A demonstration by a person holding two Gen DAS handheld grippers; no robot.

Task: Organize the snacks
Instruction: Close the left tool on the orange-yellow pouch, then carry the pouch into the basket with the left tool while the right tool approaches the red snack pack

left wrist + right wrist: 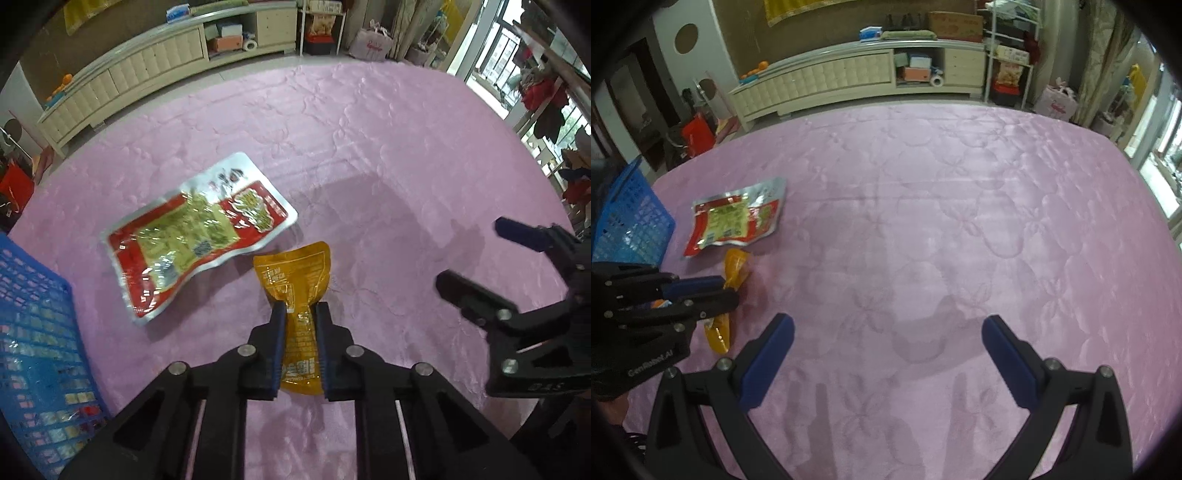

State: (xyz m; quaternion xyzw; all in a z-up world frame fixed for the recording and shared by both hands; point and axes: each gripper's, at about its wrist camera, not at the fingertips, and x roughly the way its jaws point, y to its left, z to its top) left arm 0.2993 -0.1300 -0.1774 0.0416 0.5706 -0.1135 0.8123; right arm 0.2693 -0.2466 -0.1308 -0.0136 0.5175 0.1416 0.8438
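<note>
- The left gripper [300,314] points steeply down at lower centre of its own view, its blue pads clenched on the middle of the pouch [301,295]; in the right wrist view it sits at the left edge, black and bolted.
- The pouch is a glossy orange plastic sachet, pinched to a waist where the pads press; its flared top fans out above the fingertips. Whether it touches the cloth I cannot tell.
- The right gripper [888,328] is spread wide at the bottom of its view, nothing between its jaws, only cloth below.
- A flat pack [195,236], silver foil with red print and a clear window, lies wrinkled on the cloth just upper left of the pouch.
- A blue lattice basket [33,332] stands at the left edge, beside the pack.
- The surface is pink quilted cloth [960,221] with a stitched flower pattern.
- Beyond it a long cream cabinet [849,77] runs along the far wall.
</note>
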